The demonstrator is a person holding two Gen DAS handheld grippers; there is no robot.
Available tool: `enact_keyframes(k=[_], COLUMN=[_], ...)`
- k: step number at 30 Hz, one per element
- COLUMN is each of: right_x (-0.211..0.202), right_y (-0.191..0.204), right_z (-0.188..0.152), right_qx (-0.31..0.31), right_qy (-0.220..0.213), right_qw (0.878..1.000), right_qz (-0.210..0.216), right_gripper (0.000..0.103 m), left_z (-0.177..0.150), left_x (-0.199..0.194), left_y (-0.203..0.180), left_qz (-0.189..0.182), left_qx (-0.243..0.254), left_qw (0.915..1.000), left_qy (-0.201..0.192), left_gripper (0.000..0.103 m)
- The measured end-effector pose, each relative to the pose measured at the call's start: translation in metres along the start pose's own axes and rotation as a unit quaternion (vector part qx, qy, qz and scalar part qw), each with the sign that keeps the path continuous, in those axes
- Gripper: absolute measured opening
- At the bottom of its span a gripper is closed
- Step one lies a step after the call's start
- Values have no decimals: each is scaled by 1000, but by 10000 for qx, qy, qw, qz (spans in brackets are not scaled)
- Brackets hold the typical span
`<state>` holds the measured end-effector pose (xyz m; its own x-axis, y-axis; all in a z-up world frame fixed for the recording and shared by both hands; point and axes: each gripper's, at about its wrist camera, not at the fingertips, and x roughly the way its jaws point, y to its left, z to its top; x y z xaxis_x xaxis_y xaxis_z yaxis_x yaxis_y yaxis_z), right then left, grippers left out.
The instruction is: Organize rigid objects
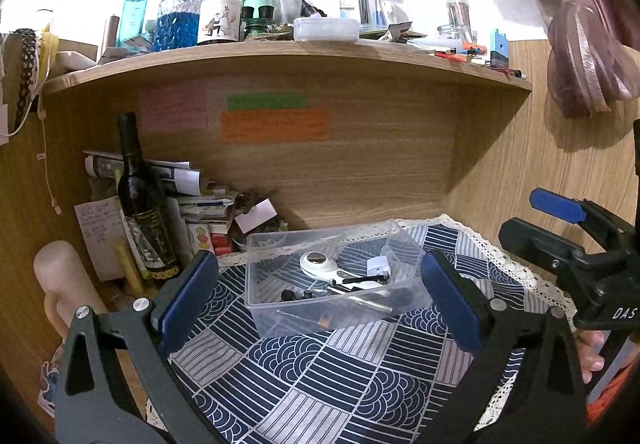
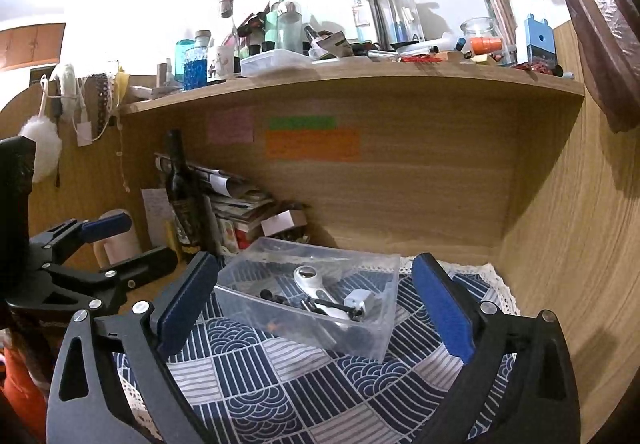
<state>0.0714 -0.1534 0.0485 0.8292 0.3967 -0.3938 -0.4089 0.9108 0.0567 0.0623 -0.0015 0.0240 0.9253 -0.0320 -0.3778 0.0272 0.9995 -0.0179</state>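
A clear plastic box [image 1: 280, 308] stands on the blue patterned cloth [image 1: 328, 372]. Inside lie a white round-headed tool [image 1: 320, 264], a small white block [image 1: 378, 266] and several thin dark and metal pieces. My left gripper [image 1: 320, 304] is open and empty, its pads [image 1: 188, 300] wide apart in front of the box. My right gripper [image 2: 314, 304] is open and empty too, just short of the box [image 2: 376, 328], with the white tool [image 2: 310, 280] between its pads. The right gripper shows at the right in the left wrist view [image 1: 560, 228].
A dark wine bottle [image 1: 140, 200] stands left of the box beside stacked papers [image 1: 200, 204] and a beige roller [image 1: 64, 284]. A wooden shelf [image 1: 280, 60] overhead carries several bottles and jars. Wooden walls close the back and right; a curtain [image 1: 588, 44] hangs at the right.
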Motion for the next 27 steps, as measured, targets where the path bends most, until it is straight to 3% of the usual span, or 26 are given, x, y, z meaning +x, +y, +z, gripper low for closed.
enact_keyframes(k=[27], right_x=[-2], right_y=[-1], right_z=[0], right_qx=[49], right_qy=[-21], right_qw=[10000], right_qz=[18], right_gripper=[100], left_z=[-1], left_x=[2], left_y=[-4], left_qz=[-64], left_qx=[-39], left_qw=[10000], left_qy=[20], left_gripper=[103])
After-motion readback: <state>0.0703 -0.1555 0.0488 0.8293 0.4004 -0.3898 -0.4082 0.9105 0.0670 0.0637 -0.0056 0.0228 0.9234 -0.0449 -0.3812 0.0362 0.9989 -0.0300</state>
